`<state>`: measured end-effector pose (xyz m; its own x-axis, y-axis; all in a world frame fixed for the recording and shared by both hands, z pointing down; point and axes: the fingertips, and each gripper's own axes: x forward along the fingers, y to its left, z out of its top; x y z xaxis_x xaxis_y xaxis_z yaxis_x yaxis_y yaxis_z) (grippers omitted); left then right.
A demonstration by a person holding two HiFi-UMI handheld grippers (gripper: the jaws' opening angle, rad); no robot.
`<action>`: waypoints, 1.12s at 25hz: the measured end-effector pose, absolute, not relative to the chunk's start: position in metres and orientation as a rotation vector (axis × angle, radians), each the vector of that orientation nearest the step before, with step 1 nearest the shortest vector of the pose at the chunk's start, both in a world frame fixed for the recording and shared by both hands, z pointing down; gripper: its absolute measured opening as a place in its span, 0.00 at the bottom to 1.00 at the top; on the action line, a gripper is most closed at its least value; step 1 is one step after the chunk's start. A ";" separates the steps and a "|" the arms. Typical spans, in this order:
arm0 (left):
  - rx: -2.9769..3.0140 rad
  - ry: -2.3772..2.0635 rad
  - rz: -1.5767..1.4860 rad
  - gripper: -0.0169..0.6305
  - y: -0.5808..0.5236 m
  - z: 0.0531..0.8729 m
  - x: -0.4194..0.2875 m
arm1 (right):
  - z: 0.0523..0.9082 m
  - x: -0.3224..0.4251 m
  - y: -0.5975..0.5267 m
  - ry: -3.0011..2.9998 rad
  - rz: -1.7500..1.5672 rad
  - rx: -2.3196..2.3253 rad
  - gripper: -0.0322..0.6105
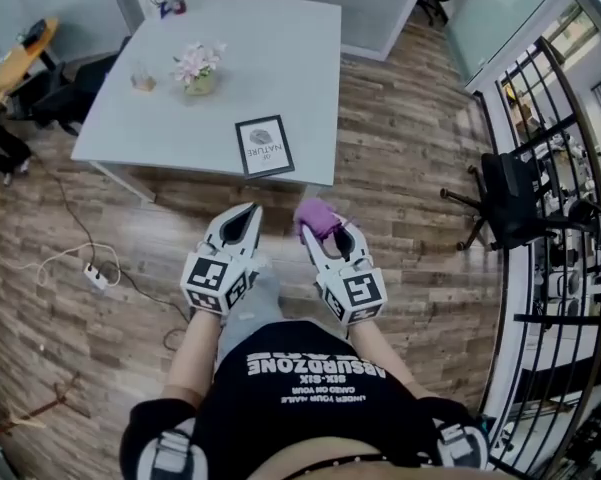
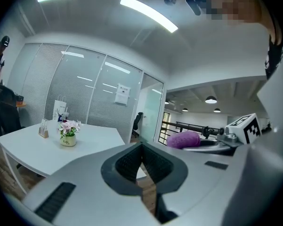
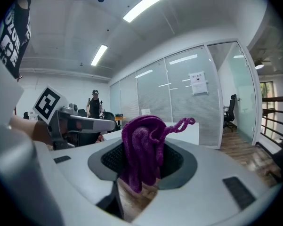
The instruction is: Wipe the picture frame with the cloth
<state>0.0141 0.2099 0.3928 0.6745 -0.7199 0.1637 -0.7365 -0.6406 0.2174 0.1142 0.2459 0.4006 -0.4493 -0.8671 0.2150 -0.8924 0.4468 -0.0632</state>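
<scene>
A black picture frame lies flat near the front edge of the grey table. My right gripper is shut on a purple cloth, which bunches out of the jaws; it hovers over the floor just in front of the table, short of the frame. My left gripper is beside it to the left, shut with nothing between its jaws. From the left gripper view the purple cloth shows at the right.
A small pot of pink flowers and a small card holder stand on the table behind the frame. A black office chair and a metal railing are on the right. A power strip and cable lie on the wooden floor at left.
</scene>
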 end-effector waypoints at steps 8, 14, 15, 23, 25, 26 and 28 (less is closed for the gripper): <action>2.559 -1.163 0.177 0.05 0.122 0.429 -0.016 | 0.440 0.078 0.154 -2.491 0.338 1.442 0.33; 2.514 -1.174 0.252 0.05 0.072 0.459 -0.045 | 0.478 0.041 0.105 -2.437 0.333 1.303 0.33; 2.507 -1.173 0.259 0.05 0.066 0.464 -0.048 | 0.485 0.036 0.099 -2.424 0.313 1.274 0.33; 2.480 -1.108 0.320 0.05 0.045 0.496 -0.045 | 0.525 0.025 0.074 -2.345 0.320 1.148 0.33; 2.467 -1.095 0.338 0.05 0.042 0.505 -0.044 | 0.533 0.024 0.071 -2.334 0.337 1.115 0.33; 2.462 -1.090 0.349 0.05 0.039 0.509 -0.043 | 0.538 0.024 0.069 -2.321 0.341 1.100 0.33; 2.454 -1.080 0.371 0.05 0.035 0.518 -0.041 | 0.549 0.024 0.065 -2.290 0.338 1.070 0.33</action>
